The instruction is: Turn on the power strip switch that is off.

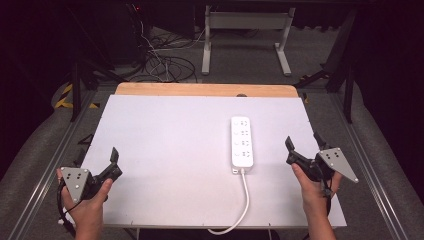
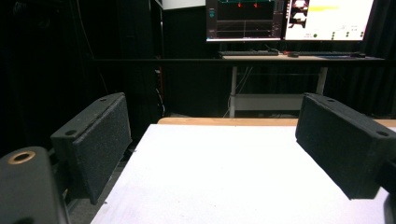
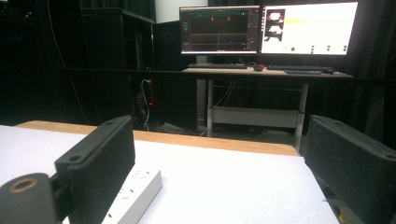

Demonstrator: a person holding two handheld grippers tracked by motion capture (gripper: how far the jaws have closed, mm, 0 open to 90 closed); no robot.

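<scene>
A white power strip [image 1: 242, 142] lies flat on the white board [image 1: 170, 150], right of centre, and its white cable [image 1: 244, 197] runs off the front edge. My left gripper [image 1: 113, 165] is held at the board's front left corner, open and holding nothing. In the left gripper view, the left gripper [image 2: 219, 149] has its jaws wide apart over bare white board [image 2: 224, 177]. My right gripper [image 1: 303, 146] is held near the board's right edge, to the right of the strip and apart from it, also open. The right gripper [image 3: 219, 163] has the power strip [image 3: 135, 193] just beside its left pad [image 3: 105, 163].
The wooden table edge [image 1: 200, 89] shows behind the board. Beyond it are a white desk frame [image 1: 245, 40] and tangled cables [image 1: 160, 62] on the floor. Lit monitors [image 3: 266, 28] stand on the far desk. Metal rails [image 1: 365, 165] flank the table.
</scene>
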